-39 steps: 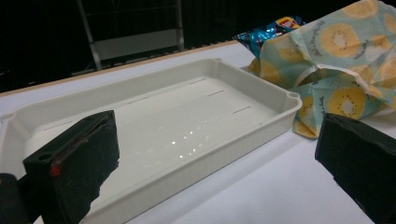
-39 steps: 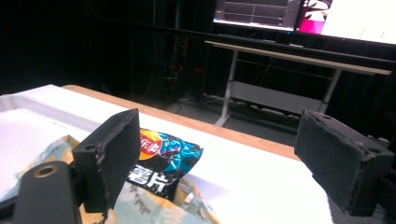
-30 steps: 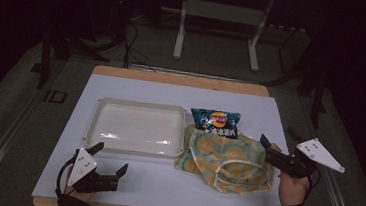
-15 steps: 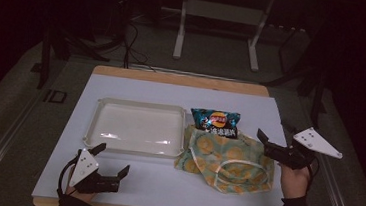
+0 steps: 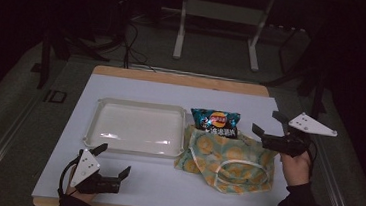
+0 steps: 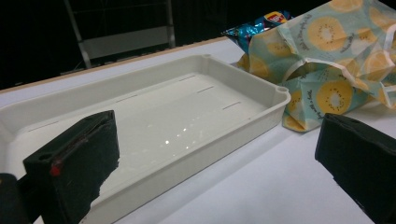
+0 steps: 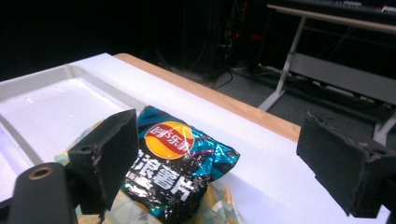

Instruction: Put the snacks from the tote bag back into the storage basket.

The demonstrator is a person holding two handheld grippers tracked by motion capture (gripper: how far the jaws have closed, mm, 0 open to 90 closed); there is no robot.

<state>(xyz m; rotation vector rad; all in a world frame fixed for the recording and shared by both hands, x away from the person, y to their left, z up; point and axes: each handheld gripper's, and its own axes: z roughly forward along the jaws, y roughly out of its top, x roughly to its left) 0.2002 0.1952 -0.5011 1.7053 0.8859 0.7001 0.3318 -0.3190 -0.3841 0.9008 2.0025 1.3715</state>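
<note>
Two grippers are over the desk (image 5: 163, 191), and the right one has moved in the last second. A second ago the right gripper (image 5: 268, 127) hung off the right edge of the fruit-print bag (image 5: 226, 159), low and near the person; now it has come up and further away, so that it stands just right of the chip packet (image 5: 215, 123), at about the packet's own level. In the right gripper view its fingers (image 7: 105, 158) are spread wide with nothing between them, and the packet (image 7: 180, 163) lies straight ahead of them (the near finger already overlaps its left end in that view).

The chip packet itself has not shifted: it lies at the far end of the fruit-print bag, its near edge resting on the bag's cloth, just right of the far right corner of the white tray (image 5: 138, 129). The tray is empty.

The left gripper (image 5: 107, 169) has barely stirred. It rests low at the near left of the desk, just in front of the tray's near rim, fingers (image 6: 74, 163) wide apart and holding nothing; its own view looks across the tray (image 6: 196, 154) toward the bag (image 6: 336, 60).

My reading is that the right hand has finished lining up and the reach for the packet is the step in hand. Nothing has been grasped yet, so the work is at its start. The bag's loose cloth under the packet could get pinched along with it if the fingers close too low.
</note>
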